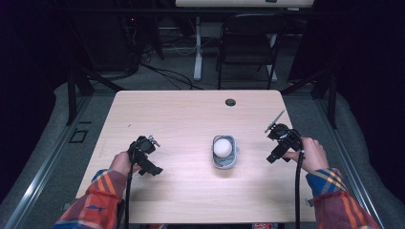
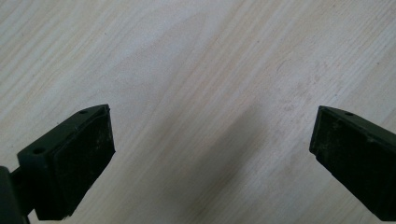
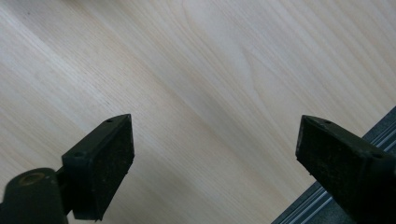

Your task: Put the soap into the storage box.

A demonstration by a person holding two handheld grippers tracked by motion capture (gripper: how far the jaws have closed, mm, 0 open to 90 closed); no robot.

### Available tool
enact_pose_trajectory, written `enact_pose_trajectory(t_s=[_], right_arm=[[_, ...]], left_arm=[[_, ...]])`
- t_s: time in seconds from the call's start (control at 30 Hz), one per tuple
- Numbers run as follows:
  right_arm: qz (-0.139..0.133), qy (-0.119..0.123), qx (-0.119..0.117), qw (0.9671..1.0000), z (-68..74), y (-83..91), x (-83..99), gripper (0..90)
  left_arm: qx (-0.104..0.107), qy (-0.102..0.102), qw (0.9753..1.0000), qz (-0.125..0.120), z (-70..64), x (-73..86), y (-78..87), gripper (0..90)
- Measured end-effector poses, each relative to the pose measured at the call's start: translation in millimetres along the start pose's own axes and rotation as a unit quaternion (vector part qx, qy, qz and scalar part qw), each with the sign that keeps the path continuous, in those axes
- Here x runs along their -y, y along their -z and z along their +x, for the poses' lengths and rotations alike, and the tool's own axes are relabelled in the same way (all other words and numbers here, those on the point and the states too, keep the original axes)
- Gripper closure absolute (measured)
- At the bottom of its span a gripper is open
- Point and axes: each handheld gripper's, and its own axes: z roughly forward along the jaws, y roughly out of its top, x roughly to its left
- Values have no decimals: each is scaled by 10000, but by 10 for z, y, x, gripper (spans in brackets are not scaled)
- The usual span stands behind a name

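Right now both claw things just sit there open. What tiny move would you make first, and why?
Probably bring the right gripper toward the white ball in the grey holder. Both it and the left gripper are open with only bare table between their jaws.

One high camera, two close ones
High view looks forward and down on the table (image 1: 191, 191); both gripper views face its wood from close above

No text, label, brand, number or sign could be read anywhere, neither on the pale wooden table (image 1: 191, 191) nor on the small grey dish (image 1: 224, 160) holding a white ball (image 1: 222, 147) between the two hand-held grippers.
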Motion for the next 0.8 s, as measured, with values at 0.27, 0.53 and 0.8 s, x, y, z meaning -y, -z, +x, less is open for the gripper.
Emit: enact_pose_trajectory(t_s=[0.27,0.53,0.8], right_arm=[[-8,-204,25,9998,-44,-88,244,69],[-143,-357,58,9992,-33,-245,471,52],[482,-242,40,9985,-66,-464,558,34]], left_arm=[[-7,-10,10000,8,-6,-2,-2,0],[-9,-28,10000,5,-15,-4,0,0],[-1,-46,10000,9,-20,-14,0,0]])
